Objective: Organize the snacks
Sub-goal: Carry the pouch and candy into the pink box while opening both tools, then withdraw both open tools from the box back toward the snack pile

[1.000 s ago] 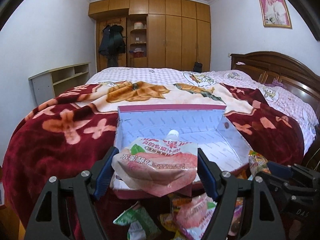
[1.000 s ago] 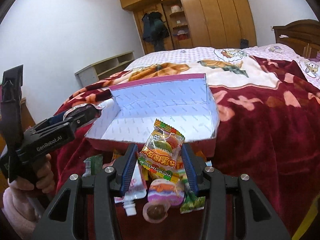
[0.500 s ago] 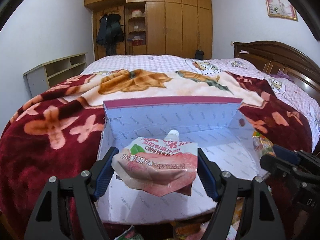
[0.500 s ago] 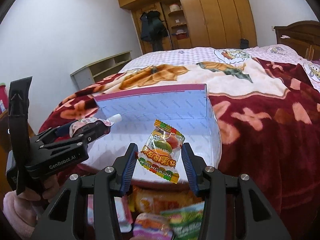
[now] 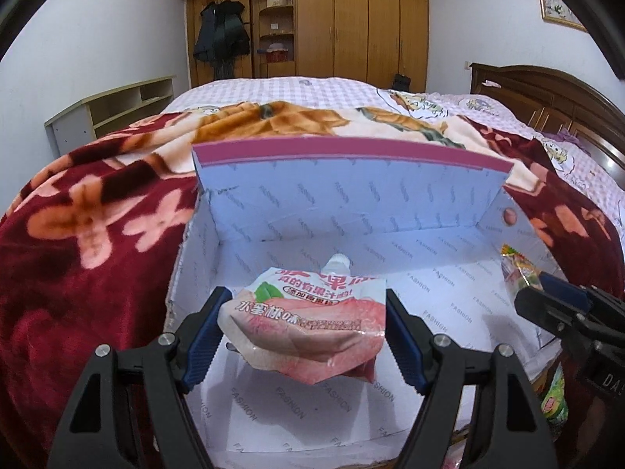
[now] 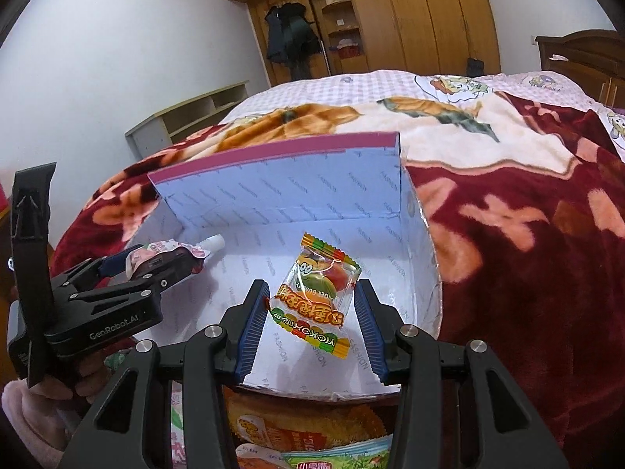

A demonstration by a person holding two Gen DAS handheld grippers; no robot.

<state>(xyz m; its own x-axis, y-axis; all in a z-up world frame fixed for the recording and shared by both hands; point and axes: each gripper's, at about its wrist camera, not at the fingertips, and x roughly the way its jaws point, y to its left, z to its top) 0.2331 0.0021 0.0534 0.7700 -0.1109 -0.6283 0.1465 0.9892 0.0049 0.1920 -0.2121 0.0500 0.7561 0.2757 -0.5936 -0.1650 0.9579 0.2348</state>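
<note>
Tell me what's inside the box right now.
The box floor looks bare; the pouch and candy hang above it in the grippers. The near floor strip is hidden.

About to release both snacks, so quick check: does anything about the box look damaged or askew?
Yes: the pale blue cardboard box has a ragged, torn-looking right wall rim, and its left wall splays outward. Inside, nothing looks spilled.

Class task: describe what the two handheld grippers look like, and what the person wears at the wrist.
Both grippers are black angular frames with silver bolts and ribbed blue pads. The left gripper bears white "GenRobot.AI" lettering on its side and a black upright piece behind. The right gripper looks alike. A fluffy pink sleeve covers the left wrist.
</note>
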